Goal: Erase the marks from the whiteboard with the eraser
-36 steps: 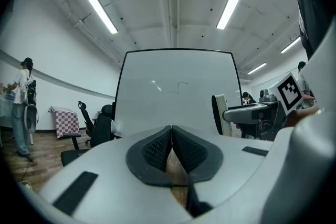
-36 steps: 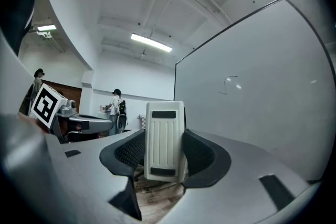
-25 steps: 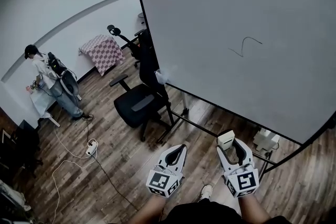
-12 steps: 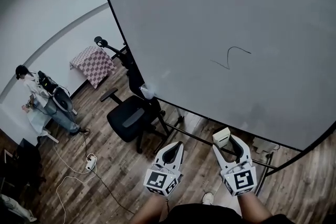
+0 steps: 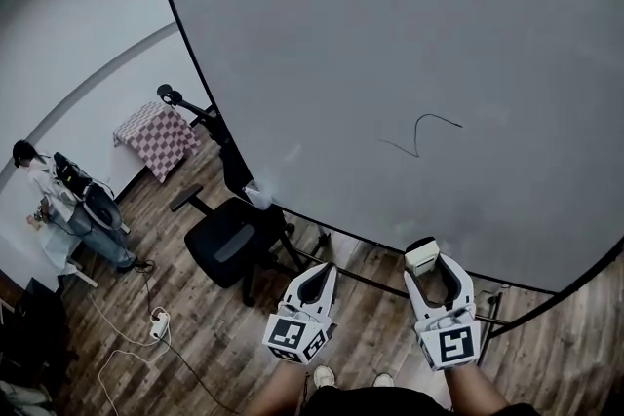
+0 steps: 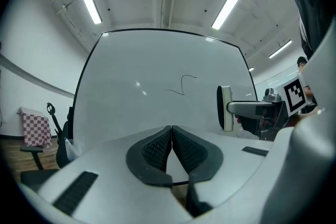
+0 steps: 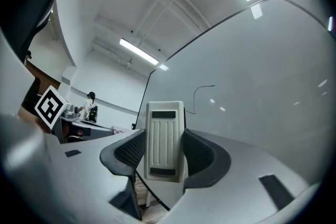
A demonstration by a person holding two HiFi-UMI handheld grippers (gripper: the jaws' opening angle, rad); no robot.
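The eraser (image 7: 165,139) is being clamped by the right hand-held gripper (image 5: 437,268), apart from the whiteboard (image 5: 370,34) ahead. The left hand-held gripper (image 5: 317,276) is being held closed, empty. The mark (image 5: 421,133), above and ahead, is being left untouched: the erasing is judged not yet begun.

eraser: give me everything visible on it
The eraser is a cream, plastic-looking block with a ribbed back and a dark slot at each end; the left gripper view shows a dark pad layer on its far face. It stands upright, clamped by its long sides in the right gripper, apart from the whiteboard, pad towards it.
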